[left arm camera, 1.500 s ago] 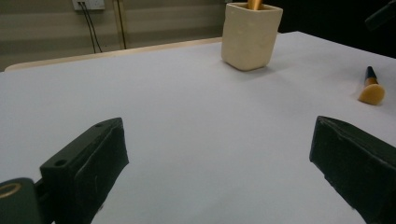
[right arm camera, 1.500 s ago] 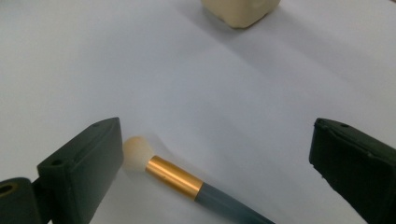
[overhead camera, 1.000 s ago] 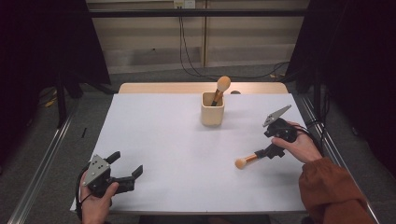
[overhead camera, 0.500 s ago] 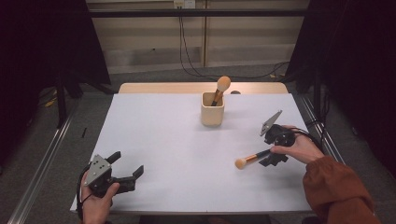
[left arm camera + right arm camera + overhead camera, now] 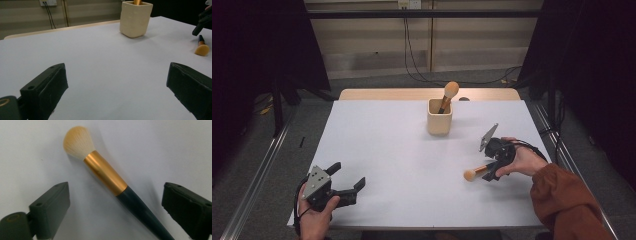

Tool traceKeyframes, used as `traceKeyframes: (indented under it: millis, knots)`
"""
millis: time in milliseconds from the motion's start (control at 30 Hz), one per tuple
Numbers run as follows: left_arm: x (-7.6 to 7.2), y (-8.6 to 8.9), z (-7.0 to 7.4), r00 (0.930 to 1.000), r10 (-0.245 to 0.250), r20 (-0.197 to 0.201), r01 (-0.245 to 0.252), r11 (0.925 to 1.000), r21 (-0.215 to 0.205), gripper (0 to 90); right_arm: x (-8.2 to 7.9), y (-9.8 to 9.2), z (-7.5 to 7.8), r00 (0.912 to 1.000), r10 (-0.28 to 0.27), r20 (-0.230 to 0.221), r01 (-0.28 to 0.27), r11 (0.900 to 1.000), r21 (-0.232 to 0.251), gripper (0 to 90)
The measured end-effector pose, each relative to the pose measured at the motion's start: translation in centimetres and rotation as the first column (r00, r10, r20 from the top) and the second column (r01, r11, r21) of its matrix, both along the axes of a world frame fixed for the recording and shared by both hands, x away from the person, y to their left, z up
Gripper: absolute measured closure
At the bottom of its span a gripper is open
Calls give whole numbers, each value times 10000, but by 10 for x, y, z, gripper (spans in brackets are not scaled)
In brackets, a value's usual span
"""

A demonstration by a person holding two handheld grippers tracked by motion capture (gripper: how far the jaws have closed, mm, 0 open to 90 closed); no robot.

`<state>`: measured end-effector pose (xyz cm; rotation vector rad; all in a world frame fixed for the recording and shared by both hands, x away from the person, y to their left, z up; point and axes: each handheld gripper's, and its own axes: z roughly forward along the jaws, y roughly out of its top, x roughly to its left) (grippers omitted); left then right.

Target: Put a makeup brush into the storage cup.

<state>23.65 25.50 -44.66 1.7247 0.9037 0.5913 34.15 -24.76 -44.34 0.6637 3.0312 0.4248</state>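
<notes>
A: From the high view, the right tool has sunk to the white surface over the makeup brush, well short of the holder with its own brush.

B: Left tool?

A: Released, empty, parked.

B: The right gripper view?

A: Jaws just narrowing, straddling the brush handle, not pressing yet. A pickup looks imminent.

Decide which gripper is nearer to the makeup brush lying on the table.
Right. The right gripper is over the brush, jaws open either side of its handle; the left gripper rests far away at the table's near left corner.
</notes>
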Motion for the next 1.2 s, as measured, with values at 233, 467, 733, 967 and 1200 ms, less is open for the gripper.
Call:
traceKeyframes:
  millis: [233, 467, 733, 967, 1200]
  knots:
    - [0, 0, 0, 10000, 33, -16, -33, 10000, -3, 32, 6, 7, -10, 9991, 351, -236, -359, 9987, -352, 305]
    - [0, 0, 0, 9999, 125, 53, -126, 9997, 210, 32, 6, 13, -9, 9977, 676, -55, -679, 9954, -680, 380]
    - [2, -1, -1, 10000, 59, -16, -59, 9999, 146, 32, 5, 17, -9, 9951, 986, -78, -989, 9930, -650, 484]
    - [2, -1, -1, 9999, 97, -29, -96, 9999, 86, 32, 3, 19, -7, 9962, 857, -142, -866, 9927, -837, 568]
    - [2, 0, -2, 9999, 109, -15, -109, 9998, 146, 32, 1, 23, -6, 9952, 938, -282, -961, 9904, -998, 661]
